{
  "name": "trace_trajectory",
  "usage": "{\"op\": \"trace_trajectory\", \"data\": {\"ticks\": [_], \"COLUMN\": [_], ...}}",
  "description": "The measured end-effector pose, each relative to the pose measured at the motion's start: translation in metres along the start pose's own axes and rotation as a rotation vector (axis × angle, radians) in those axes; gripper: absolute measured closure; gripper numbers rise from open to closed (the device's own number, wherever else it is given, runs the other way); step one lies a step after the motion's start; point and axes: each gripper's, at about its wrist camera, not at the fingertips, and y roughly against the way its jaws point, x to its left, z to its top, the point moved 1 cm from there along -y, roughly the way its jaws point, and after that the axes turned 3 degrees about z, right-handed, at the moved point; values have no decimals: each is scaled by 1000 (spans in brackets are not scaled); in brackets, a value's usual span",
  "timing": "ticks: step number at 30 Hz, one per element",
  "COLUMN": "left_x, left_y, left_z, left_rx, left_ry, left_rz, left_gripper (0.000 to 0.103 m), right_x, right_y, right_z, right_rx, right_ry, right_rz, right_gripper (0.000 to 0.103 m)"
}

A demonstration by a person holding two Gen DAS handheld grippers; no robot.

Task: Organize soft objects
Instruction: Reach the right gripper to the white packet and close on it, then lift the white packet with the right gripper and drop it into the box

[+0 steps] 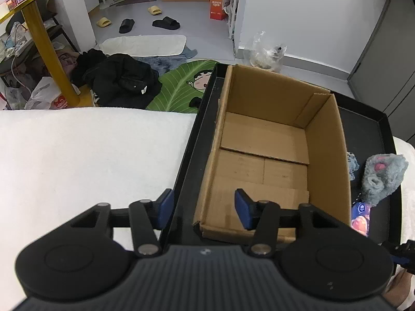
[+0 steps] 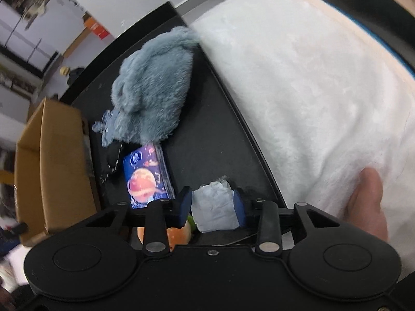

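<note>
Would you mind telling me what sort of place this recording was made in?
Probably a lived-in home room: slippers lie on the floor, dark clothes are heaped beside a cartoon leaf rug.

One cardboard box (image 1: pixel 272 140), one black tray (image 1: pixel 368 119), one grey plush toy (image 2: pixel 153 88) and one tissue packet (image 2: pixel 146 173) (planet-printed) are counted; two grippers are seen.

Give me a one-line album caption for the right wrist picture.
Right tool closing around a pale tissue pack on the black tray, beside a grey plush toy and cardboard box.
</note>
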Motion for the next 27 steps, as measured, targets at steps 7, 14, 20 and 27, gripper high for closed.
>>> {"op": "trace_trajectory", "data": {"ticks": [7,14,20,27], "left_x": [1,-6,2,3], "left_y": [-9,0,6,12], "left_z": [1,-2,-9,-13], "left_rx": [40,53,75,73], "left_ry": [-1,-73,-84,-139], "left_rz": [16,11,-13,-54], "left_gripper": [91,96,96,96], "right_x": [-10,-7,3,8], "right_y": [-3,-6,-11,-18], "right_z": [6,6,1,-4], "right_rx": [11,38,74,86], "right_ry": [-76,-76,-27,11], "right_rz": [50,48,36,-7], "right_gripper": [70,62,45,58]}}
